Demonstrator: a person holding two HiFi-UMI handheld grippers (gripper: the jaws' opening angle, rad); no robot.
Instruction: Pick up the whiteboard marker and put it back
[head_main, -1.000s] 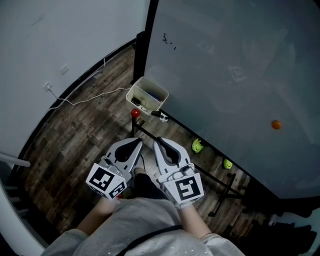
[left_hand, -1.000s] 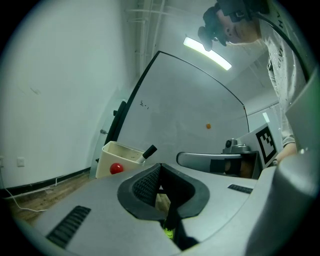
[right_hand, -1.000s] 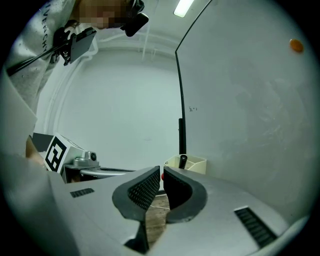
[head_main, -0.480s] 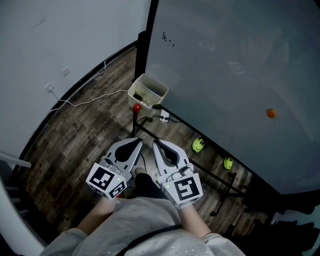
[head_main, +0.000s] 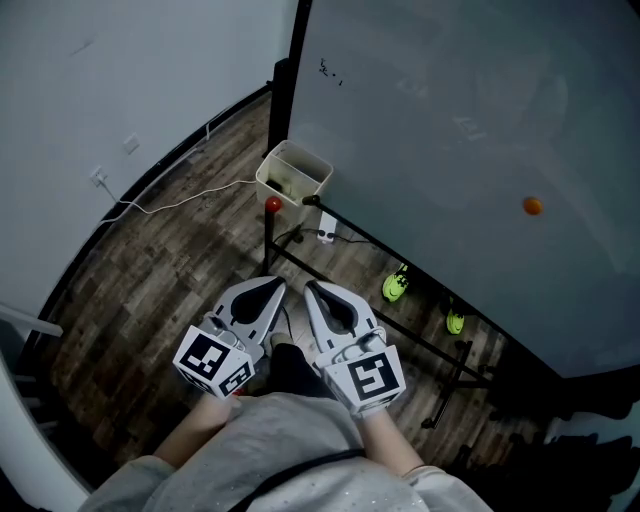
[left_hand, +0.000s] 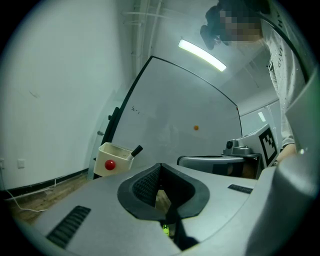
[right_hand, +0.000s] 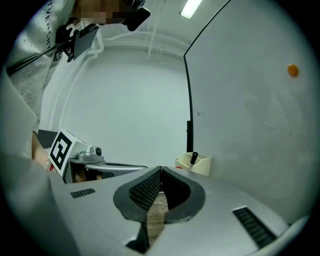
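Observation:
A cream holder box (head_main: 293, 172) hangs at the lower left corner of the whiteboard (head_main: 470, 130). A black-capped whiteboard marker (head_main: 311, 201) sticks out at its right side, and a red round magnet (head_main: 271, 205) sits on its front. The left gripper view shows the box (left_hand: 115, 157) and the marker (left_hand: 136, 150) ahead to the left. From the right gripper view, the marker (right_hand: 194, 158) stands in the box (right_hand: 195, 164). My left gripper (head_main: 270, 285) and right gripper (head_main: 312, 288) are side by side near my body, both shut and holding nothing, well short of the box.
An orange magnet (head_main: 532, 206) is stuck on the board. The board's black stand has green casters (head_main: 395, 288) on the wooden floor. A white cable (head_main: 190, 198) runs from a wall socket (head_main: 97, 177) towards the stand. A grey wall is on the left.
The box, board and orange magnet have drifted slightly up in the head view. Both grippers keep the same place and stay shut.

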